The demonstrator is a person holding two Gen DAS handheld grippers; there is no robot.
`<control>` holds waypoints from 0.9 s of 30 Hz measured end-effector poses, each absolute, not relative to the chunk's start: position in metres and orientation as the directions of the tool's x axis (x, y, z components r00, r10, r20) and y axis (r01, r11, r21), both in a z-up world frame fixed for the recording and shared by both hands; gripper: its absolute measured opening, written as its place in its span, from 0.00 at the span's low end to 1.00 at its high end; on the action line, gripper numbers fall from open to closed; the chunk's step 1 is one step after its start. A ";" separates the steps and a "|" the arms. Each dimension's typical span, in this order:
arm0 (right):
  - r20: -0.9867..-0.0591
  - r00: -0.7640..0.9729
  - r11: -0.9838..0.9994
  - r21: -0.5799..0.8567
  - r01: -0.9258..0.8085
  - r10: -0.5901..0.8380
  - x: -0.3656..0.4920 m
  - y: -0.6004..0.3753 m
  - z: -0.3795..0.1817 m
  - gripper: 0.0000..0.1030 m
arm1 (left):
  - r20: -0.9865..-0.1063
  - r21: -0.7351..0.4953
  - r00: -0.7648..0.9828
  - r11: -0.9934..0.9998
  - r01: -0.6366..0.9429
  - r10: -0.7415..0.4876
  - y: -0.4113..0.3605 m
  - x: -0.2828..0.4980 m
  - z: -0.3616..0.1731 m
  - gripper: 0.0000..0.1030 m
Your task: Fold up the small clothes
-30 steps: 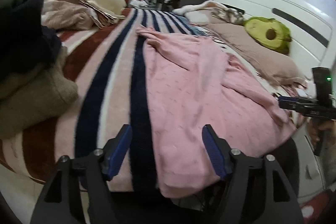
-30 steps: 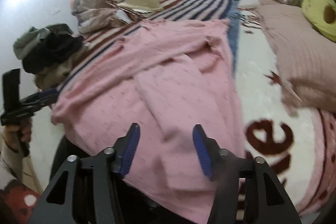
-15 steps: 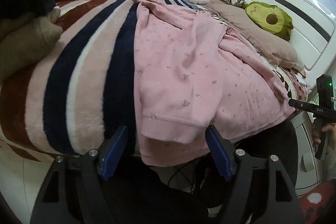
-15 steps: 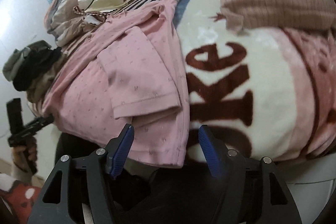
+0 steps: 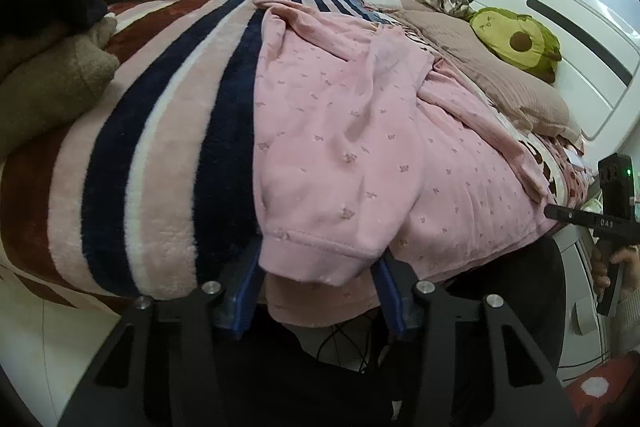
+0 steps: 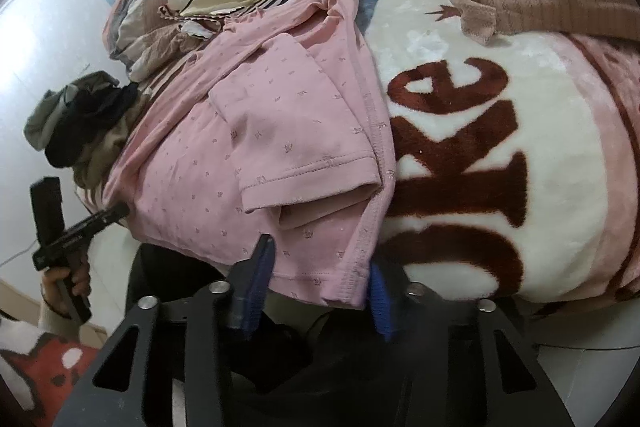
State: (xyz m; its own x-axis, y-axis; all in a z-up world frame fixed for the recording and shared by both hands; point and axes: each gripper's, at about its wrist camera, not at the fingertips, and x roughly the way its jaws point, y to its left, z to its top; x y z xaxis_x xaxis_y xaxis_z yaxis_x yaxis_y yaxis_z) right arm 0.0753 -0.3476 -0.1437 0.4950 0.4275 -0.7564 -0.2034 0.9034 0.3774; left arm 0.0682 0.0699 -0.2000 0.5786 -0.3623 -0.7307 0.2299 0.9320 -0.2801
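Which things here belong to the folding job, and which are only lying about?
For the job:
pink dotted cotton garment
left gripper
right gripper

Lying about:
green avocado plush toy
beige ribbed pillow
striped fleece blanket

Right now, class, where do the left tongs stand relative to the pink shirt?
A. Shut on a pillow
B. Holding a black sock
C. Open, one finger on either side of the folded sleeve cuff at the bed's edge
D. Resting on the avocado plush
C: in the left wrist view the left tongs stand open, their blue fingers on either side of the sleeve cuff of the pink shirt.
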 end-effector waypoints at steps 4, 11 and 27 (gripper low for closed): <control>-0.750 0.495 0.897 0.396 -0.194 0.439 0.074 -0.351 -0.145 0.23 | -0.729 -0.314 0.555 0.916 0.249 -0.400 0.068 0.067 -0.203 0.27; -0.734 0.486 0.879 0.429 -0.210 0.474 0.077 -0.342 -0.147 0.06 | -0.717 -0.338 0.551 0.905 0.259 -0.426 0.062 0.066 -0.201 0.08; -0.523 0.515 0.734 0.464 -0.496 0.679 0.107 -0.301 -0.053 0.04 | -0.536 -0.346 0.687 0.870 0.352 -0.491 0.064 0.075 -0.099 0.06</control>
